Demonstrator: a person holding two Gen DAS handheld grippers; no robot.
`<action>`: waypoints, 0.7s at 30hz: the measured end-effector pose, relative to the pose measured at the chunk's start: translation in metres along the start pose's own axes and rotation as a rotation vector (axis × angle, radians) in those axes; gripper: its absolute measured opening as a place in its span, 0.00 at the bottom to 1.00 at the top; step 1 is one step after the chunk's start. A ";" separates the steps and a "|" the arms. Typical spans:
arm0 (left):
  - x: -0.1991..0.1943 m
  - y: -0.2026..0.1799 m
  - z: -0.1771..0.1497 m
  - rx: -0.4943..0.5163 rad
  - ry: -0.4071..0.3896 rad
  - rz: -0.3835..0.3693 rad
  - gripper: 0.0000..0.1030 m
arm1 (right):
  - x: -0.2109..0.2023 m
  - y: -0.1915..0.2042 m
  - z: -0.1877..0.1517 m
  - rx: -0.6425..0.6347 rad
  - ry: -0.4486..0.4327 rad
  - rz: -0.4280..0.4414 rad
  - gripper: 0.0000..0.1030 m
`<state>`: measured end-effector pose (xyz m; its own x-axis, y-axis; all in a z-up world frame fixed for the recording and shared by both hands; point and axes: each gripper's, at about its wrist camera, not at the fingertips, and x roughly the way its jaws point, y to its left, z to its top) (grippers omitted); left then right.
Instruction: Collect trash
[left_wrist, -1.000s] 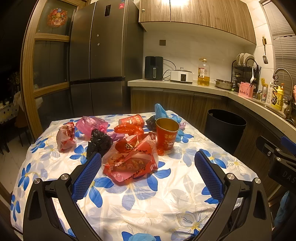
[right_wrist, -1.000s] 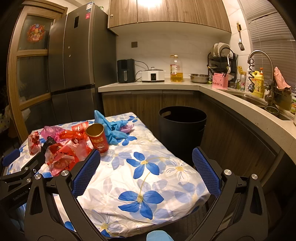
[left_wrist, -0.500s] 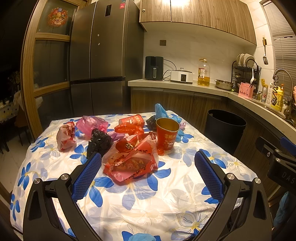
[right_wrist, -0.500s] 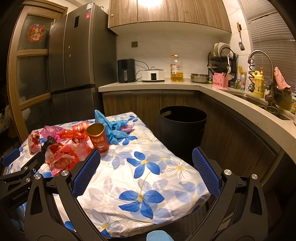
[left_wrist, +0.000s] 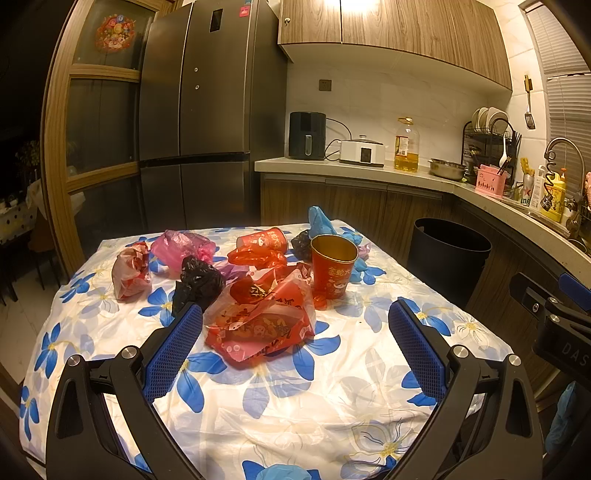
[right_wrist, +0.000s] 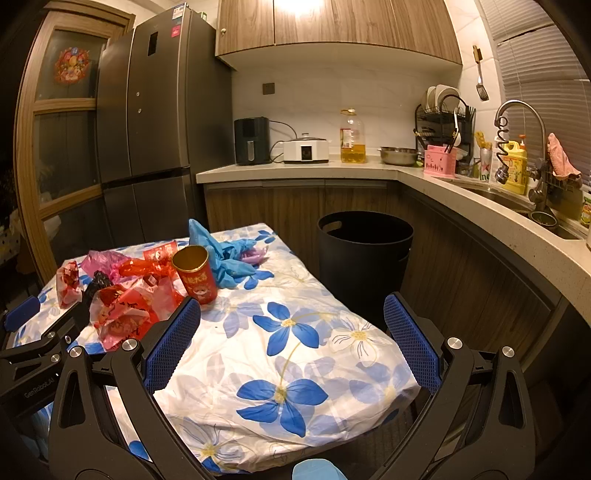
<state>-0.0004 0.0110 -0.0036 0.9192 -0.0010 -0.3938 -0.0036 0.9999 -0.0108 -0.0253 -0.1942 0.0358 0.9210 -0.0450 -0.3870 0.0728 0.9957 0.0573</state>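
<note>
A tall dark fridge (left_wrist: 192, 110) stands behind the surface (left_wrist: 332, 387), which is draped in a white cloth with blue flowers. A black bin (right_wrist: 364, 254) sits on the floor just beside the surface's right edge, in front of the wooden cabinets. The trash lies clustered on the far half of the surface: a crumpled red plastic bag (left_wrist: 262, 321) nearest, a black bag (left_wrist: 199, 282) to its left, a pink bag (left_wrist: 184, 247) behind, blue gloves (right_wrist: 225, 258) at the back. A red paper cup (left_wrist: 332, 269) stands upright beside the red bag. The left gripper (left_wrist: 295, 347) and right gripper (right_wrist: 291, 339) hover with jaws spread wide, both holding nothing.
</note>
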 end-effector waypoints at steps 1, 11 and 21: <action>0.000 0.000 0.000 0.000 0.000 -0.001 0.94 | 0.000 0.000 0.000 0.000 0.001 0.000 0.95; 0.000 -0.001 0.000 0.000 -0.001 -0.001 0.94 | 0.000 0.000 0.000 0.001 -0.001 -0.001 0.95; 0.000 -0.002 0.001 -0.002 -0.001 -0.002 0.94 | 0.000 0.000 0.000 0.001 0.000 0.001 0.95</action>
<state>-0.0003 0.0093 -0.0030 0.9197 -0.0030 -0.3927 -0.0024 0.9999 -0.0132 -0.0249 -0.1942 0.0361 0.9208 -0.0444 -0.3875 0.0724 0.9957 0.0581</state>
